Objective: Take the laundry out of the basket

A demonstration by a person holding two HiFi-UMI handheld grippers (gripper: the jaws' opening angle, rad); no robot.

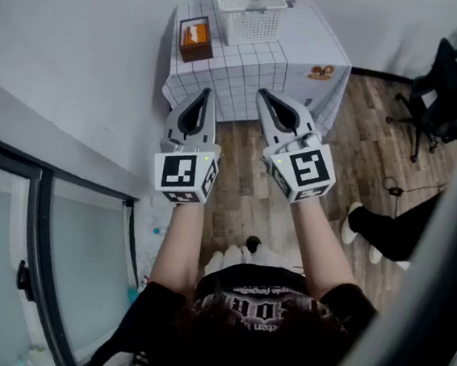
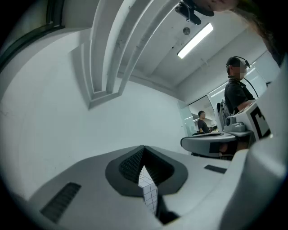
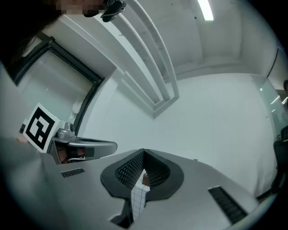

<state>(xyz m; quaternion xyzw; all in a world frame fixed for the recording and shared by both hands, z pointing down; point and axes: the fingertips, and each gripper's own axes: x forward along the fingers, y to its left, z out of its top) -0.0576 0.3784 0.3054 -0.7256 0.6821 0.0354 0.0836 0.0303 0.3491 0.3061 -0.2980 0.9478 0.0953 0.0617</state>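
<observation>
A white slatted laundry basket (image 1: pixel 247 9) stands on a small table under a white checked cloth (image 1: pixel 248 70), by the wall ahead of me. Something pale shows above its rim; I cannot tell what the laundry is. Both grippers are held side by side in the air short of the table, pointing at it. My left gripper (image 1: pixel 206 93) has its jaws together with nothing between them. My right gripper (image 1: pixel 263 93) is shut and empty too. In the left gripper view (image 2: pixel 143 149) and the right gripper view (image 3: pixel 144 152), only a sliver of checked cloth shows below the closed jaws.
A brown box (image 1: pixel 196 38) with orange contents sits on the table left of the basket. A black office chair (image 1: pixel 441 87) and a person's legs in white shoes (image 1: pixel 374 230) are to the right on the wooden floor. A glass door (image 1: pixel 41 264) runs along the left.
</observation>
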